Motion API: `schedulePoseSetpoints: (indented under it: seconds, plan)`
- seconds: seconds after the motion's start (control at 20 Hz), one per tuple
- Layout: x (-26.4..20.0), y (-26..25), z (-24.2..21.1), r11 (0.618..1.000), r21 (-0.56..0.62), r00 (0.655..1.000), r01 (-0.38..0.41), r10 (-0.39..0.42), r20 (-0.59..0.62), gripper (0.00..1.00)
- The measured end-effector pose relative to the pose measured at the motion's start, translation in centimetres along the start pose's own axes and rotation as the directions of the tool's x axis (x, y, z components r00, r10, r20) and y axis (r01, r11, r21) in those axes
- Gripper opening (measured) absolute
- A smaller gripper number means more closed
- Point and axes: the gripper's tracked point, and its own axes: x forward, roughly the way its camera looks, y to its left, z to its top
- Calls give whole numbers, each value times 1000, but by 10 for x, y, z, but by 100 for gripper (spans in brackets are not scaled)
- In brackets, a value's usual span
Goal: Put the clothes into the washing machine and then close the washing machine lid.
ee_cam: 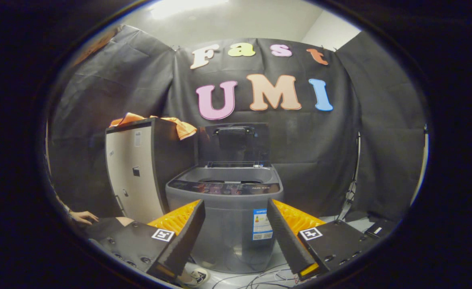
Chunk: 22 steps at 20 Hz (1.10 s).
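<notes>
Currently the tongs (236, 237) stand wide and empty, facing the washing machine (224, 208); the orange clothes (181, 126) lie up and left, draped on the cabinet (133, 172) top beside the raised lid (233, 142).

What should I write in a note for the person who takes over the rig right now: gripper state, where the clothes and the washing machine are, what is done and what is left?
Gripper: open, holding nothing, fingers spread and aimed at the washing machine, which stands beyond them.
Washing machine lid: raised upright at the back, tub open.
Orange clothes: lying on top of the cabinet beside the machine, one part hanging over its edge.
Done: nothing yet that I can see; the tub's inside is hidden.
Left: pick up the clothes, drop them into the tub, close the lid.
</notes>
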Motion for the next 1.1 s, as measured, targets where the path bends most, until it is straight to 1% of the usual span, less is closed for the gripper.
schedulePoseSetpoints:
  seconds: [0.15,0.25,0.45,0.6,0.75,0.85,0.9,1.1]
  plan:
    - [36,17,30,997,76,999,-12,10,37,97]
    - [67,33,58,994,100,997,-43,36,70,97]
    - [128,101,115,969,158,979,-192,177,105,97]
    - [170,159,155,950,135,955,-283,267,127,97]
    - [202,220,186,925,103,928,-365,353,120,97]
    - [219,257,195,906,96,910,-413,404,95,97]
    - [228,272,198,902,91,906,-422,417,76,97]
    - [260,322,194,901,45,901,-432,433,-14,97]
